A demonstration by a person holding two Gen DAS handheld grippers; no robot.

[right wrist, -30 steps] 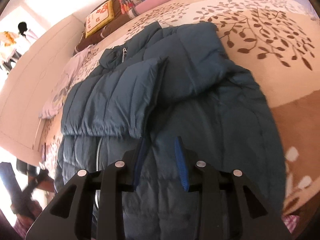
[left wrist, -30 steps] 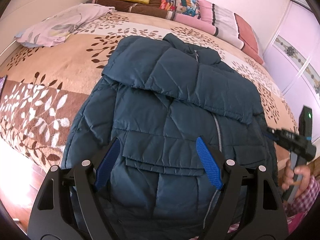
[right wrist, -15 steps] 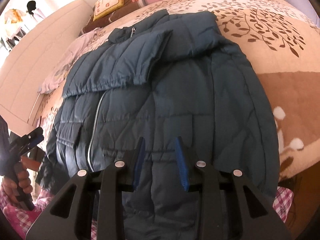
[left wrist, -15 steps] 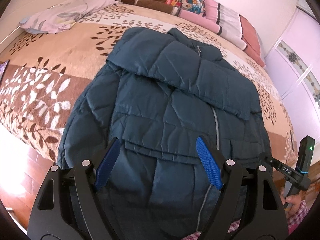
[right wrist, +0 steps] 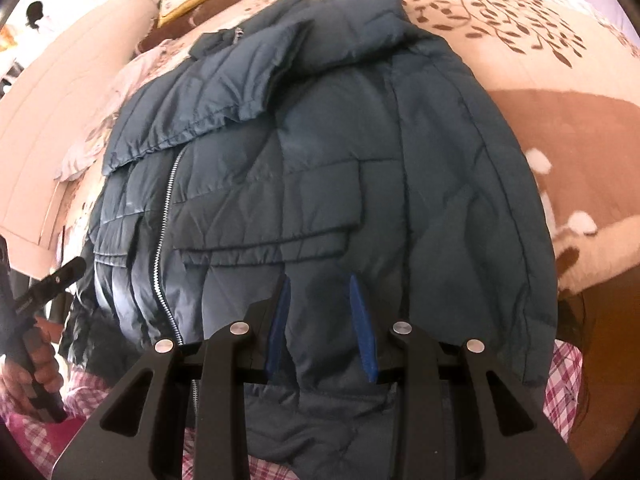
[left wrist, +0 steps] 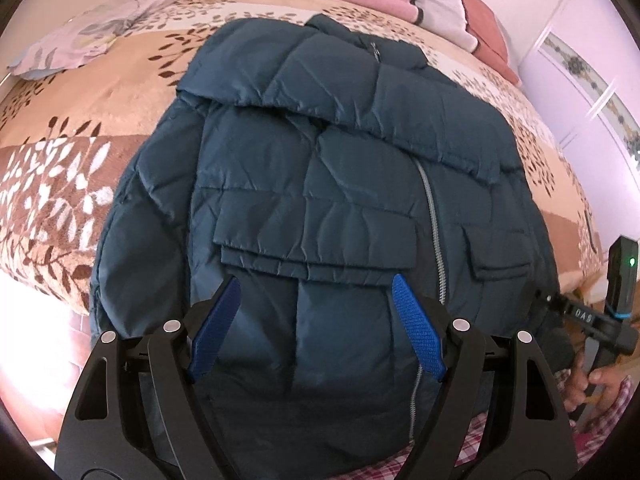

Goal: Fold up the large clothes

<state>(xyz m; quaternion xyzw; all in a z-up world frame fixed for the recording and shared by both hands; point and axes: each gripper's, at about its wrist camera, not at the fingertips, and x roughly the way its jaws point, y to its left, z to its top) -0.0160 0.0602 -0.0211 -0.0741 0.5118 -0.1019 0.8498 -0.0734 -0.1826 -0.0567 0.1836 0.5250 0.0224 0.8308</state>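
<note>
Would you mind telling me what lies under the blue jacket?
The jacket lies on a leaf-patterned blanket, its hem hanging over the bed edge. Whatever is directly beneath it is covered.

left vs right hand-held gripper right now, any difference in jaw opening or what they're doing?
Left hand-held gripper: jaws spread wide over the jacket, beside the zipper. Right hand-held gripper: jaws much narrower, though a gap shows between the pads. Left points at the near pocket flap's lower edge; right sits below the flap. Shared: blue pads, both above the hem end, neither clamping fabric.
</note>
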